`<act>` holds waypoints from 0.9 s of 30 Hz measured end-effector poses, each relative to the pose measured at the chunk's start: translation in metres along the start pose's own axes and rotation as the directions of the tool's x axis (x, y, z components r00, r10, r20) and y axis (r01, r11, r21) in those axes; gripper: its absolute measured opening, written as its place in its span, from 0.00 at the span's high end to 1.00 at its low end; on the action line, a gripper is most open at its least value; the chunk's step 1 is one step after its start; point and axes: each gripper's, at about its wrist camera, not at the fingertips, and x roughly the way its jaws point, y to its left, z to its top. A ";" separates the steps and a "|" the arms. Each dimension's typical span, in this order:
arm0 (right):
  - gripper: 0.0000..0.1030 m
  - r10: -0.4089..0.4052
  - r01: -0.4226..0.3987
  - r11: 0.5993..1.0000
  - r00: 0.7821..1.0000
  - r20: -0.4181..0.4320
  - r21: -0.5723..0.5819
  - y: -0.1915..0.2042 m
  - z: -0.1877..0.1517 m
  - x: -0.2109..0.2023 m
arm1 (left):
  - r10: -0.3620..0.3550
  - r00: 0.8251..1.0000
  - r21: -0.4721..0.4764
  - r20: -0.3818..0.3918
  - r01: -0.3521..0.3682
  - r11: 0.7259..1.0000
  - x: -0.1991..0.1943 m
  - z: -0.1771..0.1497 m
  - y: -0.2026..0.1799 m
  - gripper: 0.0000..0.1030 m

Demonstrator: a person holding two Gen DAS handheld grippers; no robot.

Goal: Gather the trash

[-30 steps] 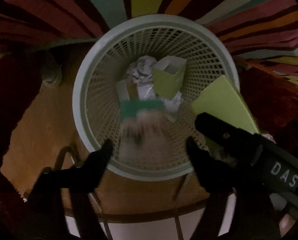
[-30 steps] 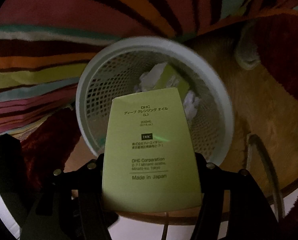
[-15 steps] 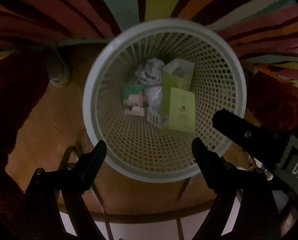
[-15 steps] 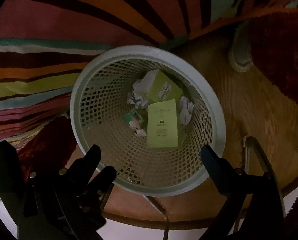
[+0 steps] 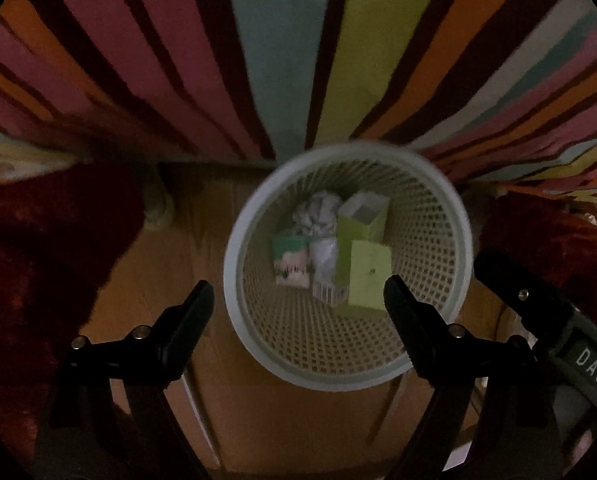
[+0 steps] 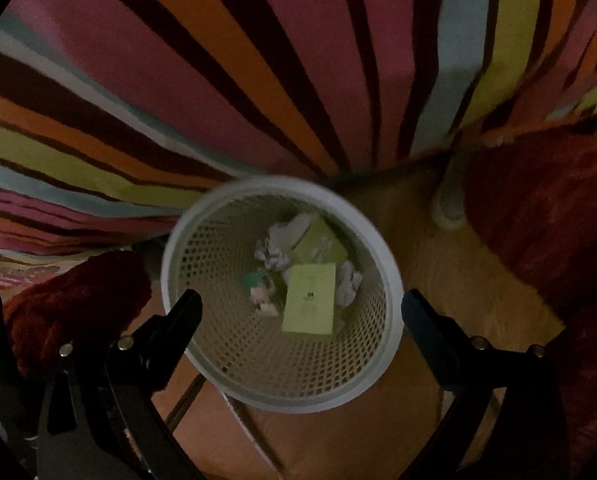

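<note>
Looking down, we hold the left gripper [image 5: 298, 296] and right gripper [image 6: 300, 312] above the white mesh basket [image 6: 390, 292], both with jaws spread wide and empty. Well below them the flat green box [image 6: 310, 298] lies in the basket's bottom among crumpled paper [image 5: 318, 212], on the wooden floor [image 5: 170, 264].
</note>
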 end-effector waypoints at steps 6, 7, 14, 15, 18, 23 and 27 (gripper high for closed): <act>0.07 -0.014 0.023 0.996 0.994 0.106 -0.082 0.013 -0.002 -0.031 | 0.000 0.992 0.073 0.126 -0.009 0.997 -0.035 -0.001 -0.010 0.18; 0.07 -0.015 0.025 0.996 0.993 0.120 -0.089 0.015 -0.003 -0.037 | -0.001 0.989 0.088 0.148 -0.013 0.996 -0.041 -0.002 -0.012 0.18; 0.07 -0.013 0.050 0.989 0.967 0.254 -0.142 0.023 -0.008 -0.073 | -0.005 0.951 0.154 0.310 -0.045 0.987 -0.089 -0.009 -0.017 0.18; 0.07 -0.013 0.055 0.987 0.963 0.270 -0.148 0.023 -0.008 -0.078 | 0.001 0.943 0.162 0.332 -0.058 0.985 -0.095 -0.010 -0.018 0.18; 0.07 -0.014 0.070 0.984 0.945 0.327 -0.161 0.024 -0.011 -0.095 | 0.013 0.916 0.181 0.400 -0.093 0.979 -0.113 -0.013 -0.021 0.18; 0.07 -0.007 0.085 0.982 0.907 0.420 -0.166 0.023 -0.014 -0.128 | -0.006 0.885 0.179 0.466 -0.087 0.980 -0.143 -0.017 -0.022 0.18; 0.07 0.006 0.089 0.981 0.877 0.480 -0.175 0.025 -0.016 -0.149 | -0.008 0.848 0.174 0.530 -0.100 0.980 -0.172 -0.019 -0.022 0.18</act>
